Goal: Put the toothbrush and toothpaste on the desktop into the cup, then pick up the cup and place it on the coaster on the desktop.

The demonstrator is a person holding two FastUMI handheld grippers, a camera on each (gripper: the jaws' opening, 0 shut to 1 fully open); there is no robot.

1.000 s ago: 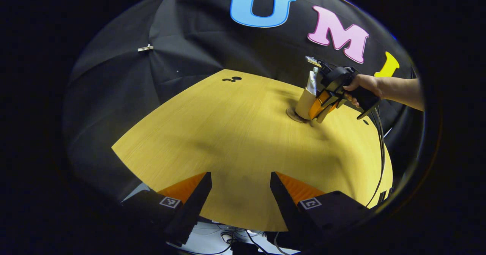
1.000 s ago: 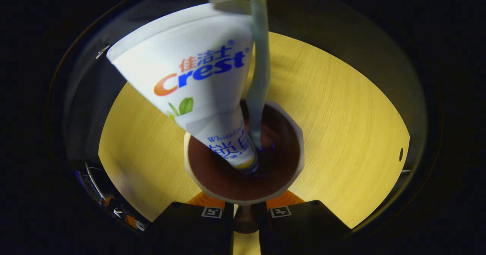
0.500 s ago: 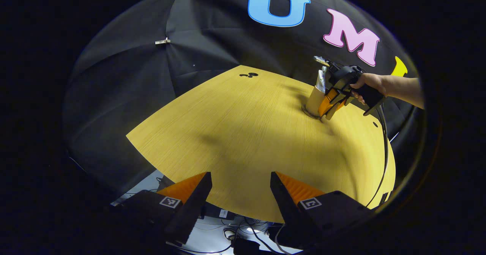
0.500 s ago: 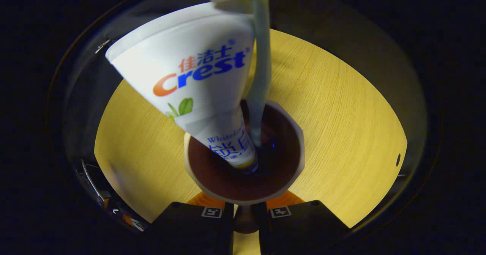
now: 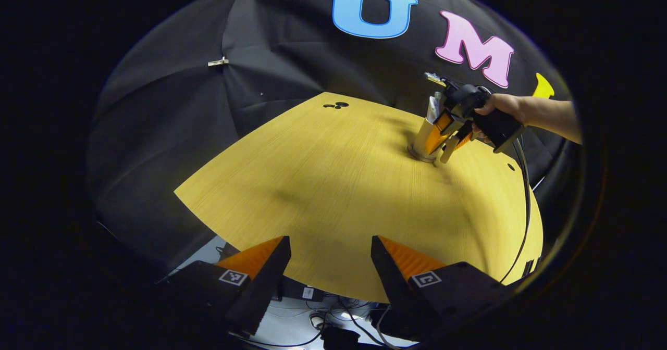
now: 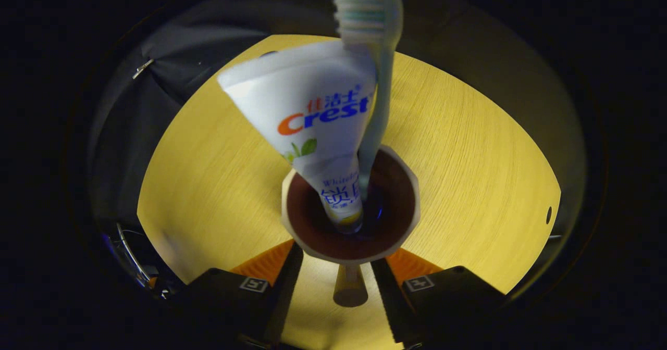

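A cream cup (image 6: pixel 312 225) with a brown inside stands upright on the yellow table (image 6: pixel 469 157). In it lean a white toothpaste tube (image 6: pixel 312 110) and a pale green toothbrush (image 6: pixel 383 105), head up. My right gripper (image 6: pixel 336 253) is open, its fingers apart on either side of the cup's handle (image 6: pixel 350 290) without touching it. In the left gripper view the cup (image 5: pixel 424 139) sits on a round coaster (image 5: pixel 417 156) at the far right, with the right gripper (image 5: pixel 443 147) just behind it. My left gripper (image 5: pixel 331 243) is open over the table's near edge, holding nothing.
A hand (image 5: pixel 500 105) holds the right gripper, and its black cable (image 5: pixel 523 199) trails down the table's right side. Small dark holes (image 5: pixel 336 105) mark the table's far edge. Cables and floor show below the near edge (image 5: pixel 323 319).
My right gripper was shut on the cup's handle; now its fingers have parted and it has drawn back from the cup. The left gripper view shifted only slightly.
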